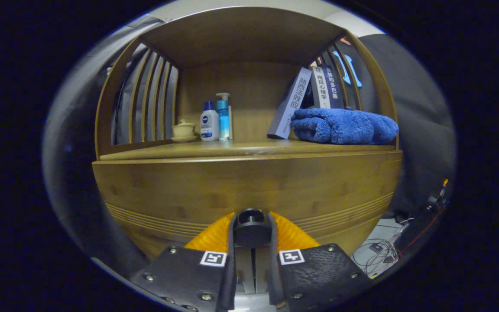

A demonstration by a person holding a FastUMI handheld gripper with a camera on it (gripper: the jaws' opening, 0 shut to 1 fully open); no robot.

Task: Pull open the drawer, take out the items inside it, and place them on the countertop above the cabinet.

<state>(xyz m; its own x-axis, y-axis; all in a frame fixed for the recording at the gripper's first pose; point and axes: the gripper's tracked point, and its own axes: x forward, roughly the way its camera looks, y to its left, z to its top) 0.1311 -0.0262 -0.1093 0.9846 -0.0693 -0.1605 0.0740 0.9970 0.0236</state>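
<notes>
The gripper has two broad, flat finger plates with a rough, grainy surface, each fastened by small round metal screws along its outer edges and corners. Near the inner front corner of each plate sits a square white tag printed with a black block pattern. Ahead of the plates each finger carries a ribbed, curved section, narrowing toward the tip. Thin pads line the inner faces of the fingers, running straight forward side by side.
</notes>
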